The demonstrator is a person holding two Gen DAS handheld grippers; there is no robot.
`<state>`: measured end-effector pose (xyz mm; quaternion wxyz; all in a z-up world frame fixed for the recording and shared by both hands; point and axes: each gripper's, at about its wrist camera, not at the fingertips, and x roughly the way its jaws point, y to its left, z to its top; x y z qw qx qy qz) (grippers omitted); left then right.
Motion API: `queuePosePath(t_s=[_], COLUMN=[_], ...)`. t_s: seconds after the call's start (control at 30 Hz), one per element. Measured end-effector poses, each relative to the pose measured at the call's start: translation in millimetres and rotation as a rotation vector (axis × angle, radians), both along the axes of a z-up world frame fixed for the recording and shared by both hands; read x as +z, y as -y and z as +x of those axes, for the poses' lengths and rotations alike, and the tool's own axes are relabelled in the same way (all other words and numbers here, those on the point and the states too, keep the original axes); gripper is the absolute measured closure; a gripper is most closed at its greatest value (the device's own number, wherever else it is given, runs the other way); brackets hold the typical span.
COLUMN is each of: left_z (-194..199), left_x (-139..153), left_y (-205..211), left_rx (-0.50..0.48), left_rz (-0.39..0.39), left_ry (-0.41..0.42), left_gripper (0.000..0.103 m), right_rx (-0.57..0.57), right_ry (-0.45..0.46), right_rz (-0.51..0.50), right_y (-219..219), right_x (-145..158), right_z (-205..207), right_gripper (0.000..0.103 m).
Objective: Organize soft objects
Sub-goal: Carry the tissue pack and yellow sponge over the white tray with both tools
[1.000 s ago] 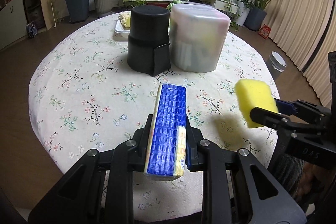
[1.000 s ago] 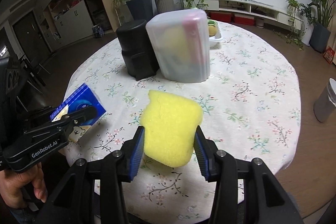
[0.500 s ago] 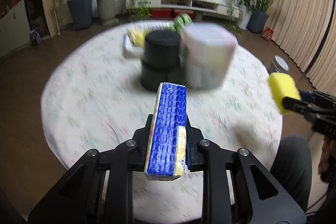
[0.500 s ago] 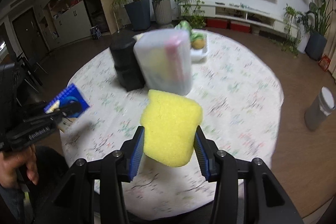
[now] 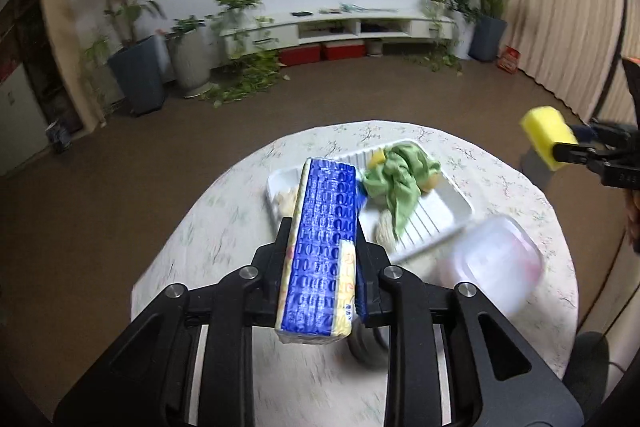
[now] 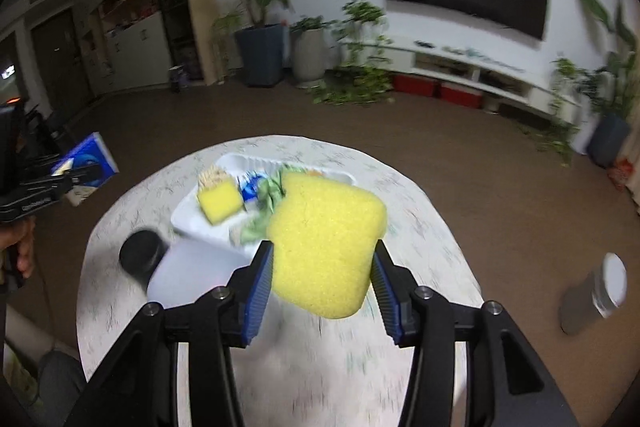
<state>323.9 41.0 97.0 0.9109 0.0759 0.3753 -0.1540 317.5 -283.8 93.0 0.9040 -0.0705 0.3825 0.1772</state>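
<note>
Left gripper (image 5: 320, 259): jaws nearly closed and just easing apart, pads pressing both long sides of the blue-wrapped pack (image 5: 320, 251), which stands on edge in the air.
Right gripper (image 6: 324, 279): jaws part-open and widening slightly, with the yellow sponge (image 6: 326, 247) between them; the left pad touches it, while at the right pad contact looks thin.
Table (image 5: 224, 211): round, with a floral cloth, well below both held items.
White tray (image 5: 448, 203): on the table at 1 o'clock of the pack in the left view; it carries a green cloth (image 5: 396, 179), a smaller yellow sponge (image 6: 220, 201) and some pale bits too blurred to name.
Containers: a translucent lidded box (image 5: 496, 259) at 4 o'clock of the pack, and beside it a black canister (image 6: 142, 253).
Risk, sponge: probably the likeliest slip; springy foam under loosening jaws could pop free and drop onto the box or roll off the table.
Risk, pack: its glossy wrapper is held only near the lower end, so a quick swing may tilt it out.
Risk, view: motion blur suggests speed, so a gripper could clip a container.
</note>
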Motion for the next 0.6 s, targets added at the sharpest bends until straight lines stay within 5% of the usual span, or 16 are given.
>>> queuePosePath(t_s=[0.27,0.6], left_z=[86,101], left_x=[-70,-119], left_y=[11,36], left_rx=[-0.058,-0.175], left_rz=[0.048,0.085], left_ry=[-0.107,-0.149], left_gripper=[0.079,0.079], right_rx=[0.077,0.154], right_ry=[-0.074,-0.164], right_rz=[-0.119,-0.157], right_y=[-36,-49], right_x=[-51,-118], right_z=[107,116], right_gripper=[0.052,0.052])
